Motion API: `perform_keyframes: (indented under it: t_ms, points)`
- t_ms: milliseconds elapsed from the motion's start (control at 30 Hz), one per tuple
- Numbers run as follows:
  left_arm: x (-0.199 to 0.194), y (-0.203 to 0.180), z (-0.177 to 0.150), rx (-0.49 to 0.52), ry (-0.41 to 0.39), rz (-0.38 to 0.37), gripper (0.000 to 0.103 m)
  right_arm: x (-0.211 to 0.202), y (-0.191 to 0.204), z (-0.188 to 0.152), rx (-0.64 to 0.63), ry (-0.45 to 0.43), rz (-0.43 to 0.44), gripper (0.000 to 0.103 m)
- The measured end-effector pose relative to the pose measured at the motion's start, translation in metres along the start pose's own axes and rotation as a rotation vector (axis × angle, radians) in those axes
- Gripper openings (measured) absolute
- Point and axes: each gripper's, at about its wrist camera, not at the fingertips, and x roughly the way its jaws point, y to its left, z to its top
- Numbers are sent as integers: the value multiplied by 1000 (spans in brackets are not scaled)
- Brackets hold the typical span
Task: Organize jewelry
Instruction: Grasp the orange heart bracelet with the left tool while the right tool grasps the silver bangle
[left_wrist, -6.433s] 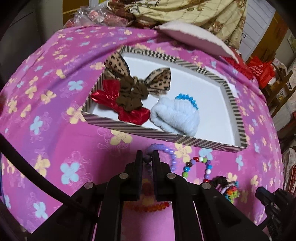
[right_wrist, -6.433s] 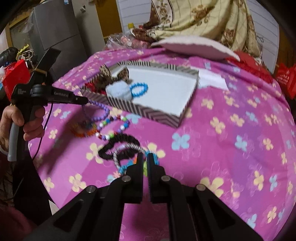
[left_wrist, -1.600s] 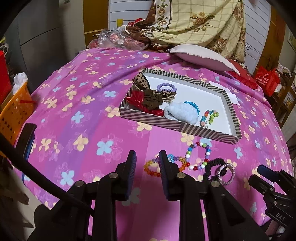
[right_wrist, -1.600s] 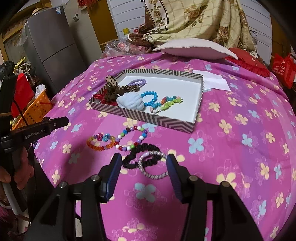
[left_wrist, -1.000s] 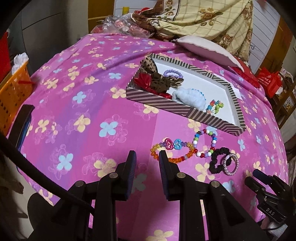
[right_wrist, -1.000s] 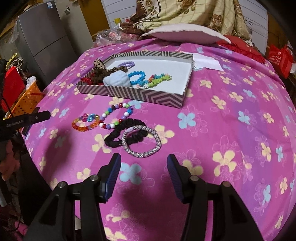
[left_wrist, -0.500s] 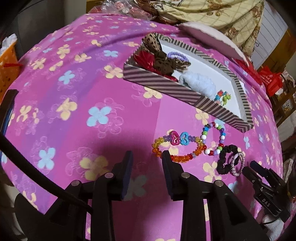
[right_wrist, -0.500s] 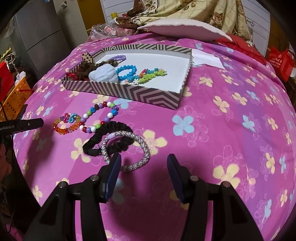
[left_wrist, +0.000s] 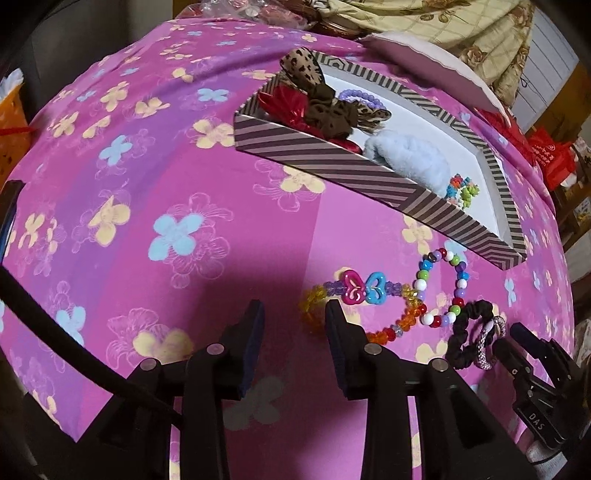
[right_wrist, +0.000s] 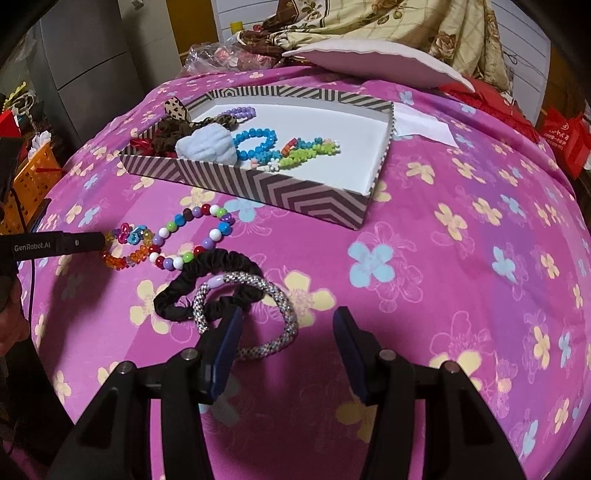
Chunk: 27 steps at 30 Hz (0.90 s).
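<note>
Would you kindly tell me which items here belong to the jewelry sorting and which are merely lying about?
Belongs to the job:
striped box
heart-bead bracelet
round-bead bracelet
black scrunchie
silver rope bracelet
pieces already boxed, such as the blue bead bracelet

Just lying about:
floral cloth
white pillow
patterned blanket
orange basket
red bag

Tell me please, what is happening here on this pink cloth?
A person with a gripper in each hand is sorting jewelry into a striped box. Several pieces already lie inside it. Four remain on the cloth. The left gripper, whose jaws have just been opening, is empty beside the heart bracelet. The right gripper is open around one side of the silver bracelet, which overlaps a black scrunchie. A round-bead bracelet also waits.
</note>
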Motion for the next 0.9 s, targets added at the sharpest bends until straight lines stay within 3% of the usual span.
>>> perform_keyframes:
  t_ms: [300,367,433,533,900]
  points:
    - [1,-5,1,38,7,-10,56,4,2,-1,-26,-3,-6,47]
    - [1,-8,0,59,3,7,56,5,2,0,-32,-6,-12,42]
    - [1,-10,-1,73,-1,24,55,5,2,0,-48,-6,-23,26]
    - [1,-11,-3,90,-6,39,32,4,2,0,-59,-5,-17,11]
    - [-29,3,6,59,-25,-91,30,-40,13,10,-107,-86,-23,7]
